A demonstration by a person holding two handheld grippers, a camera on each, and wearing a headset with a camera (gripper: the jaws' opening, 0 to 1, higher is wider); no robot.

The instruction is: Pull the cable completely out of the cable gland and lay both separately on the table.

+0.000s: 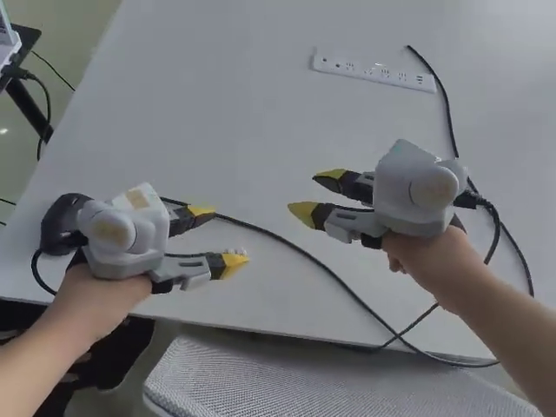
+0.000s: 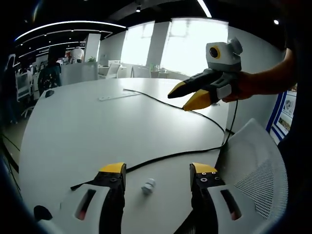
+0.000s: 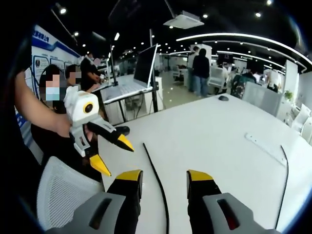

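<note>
A thin black cable (image 1: 295,250) lies loose on the white table (image 1: 226,104), running from beside my left gripper toward the front edge. Its free end (image 3: 144,145) rests bare on the tabletop. A small pale cable gland (image 2: 147,185) sits on the table, apart from the cable (image 2: 170,156), just ahead of my left gripper (image 2: 158,171), which is open and holds nothing. My right gripper (image 3: 164,174) is open too, hovering over the cable (image 3: 157,180). In the head view the left gripper (image 1: 219,234) and the right gripper (image 1: 315,194) face each other above the table.
A white power strip (image 1: 373,71) lies at the far side, its black cord (image 1: 447,113) running down the right. A black object (image 1: 61,221) sits at the table's left front corner. A grey mesh chair (image 1: 304,387) stands below the front edge.
</note>
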